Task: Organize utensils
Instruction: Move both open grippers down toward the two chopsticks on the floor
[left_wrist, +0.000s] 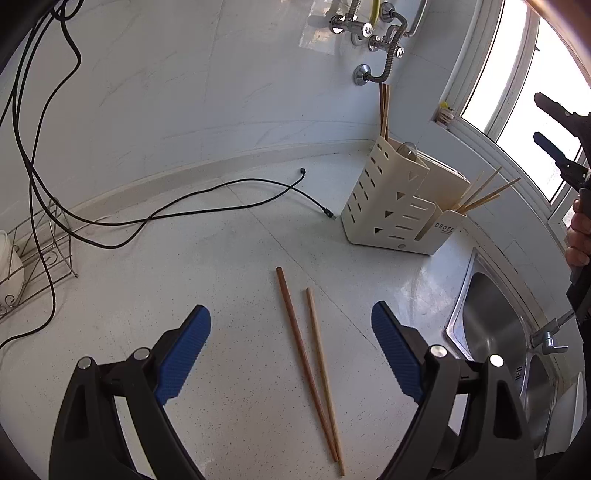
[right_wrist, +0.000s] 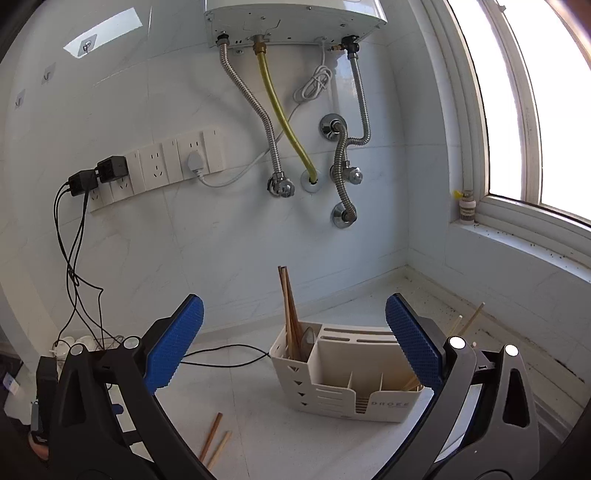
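Two wooden chopsticks (left_wrist: 314, 369) lie side by side on the white counter, between the fingers of my left gripper (left_wrist: 291, 332), which is open and empty above them. Their ends show in the right wrist view (right_wrist: 214, 443). A cream utensil holder (left_wrist: 399, 206) stands at the back right with chopsticks in its rear slot (left_wrist: 384, 110) and front slot (left_wrist: 484, 192). My right gripper (right_wrist: 295, 332) is open and empty, raised above the holder (right_wrist: 343, 373). It shows at the right edge of the left wrist view (left_wrist: 554, 136).
A black cable (left_wrist: 221, 192) lies across the counter left of the holder. A steel sink (left_wrist: 495, 332) with a tap is on the right. A wire rack (left_wrist: 33, 258) stands at the left. Wall sockets (right_wrist: 159, 166) and boiler hoses (right_wrist: 280, 122) are behind.
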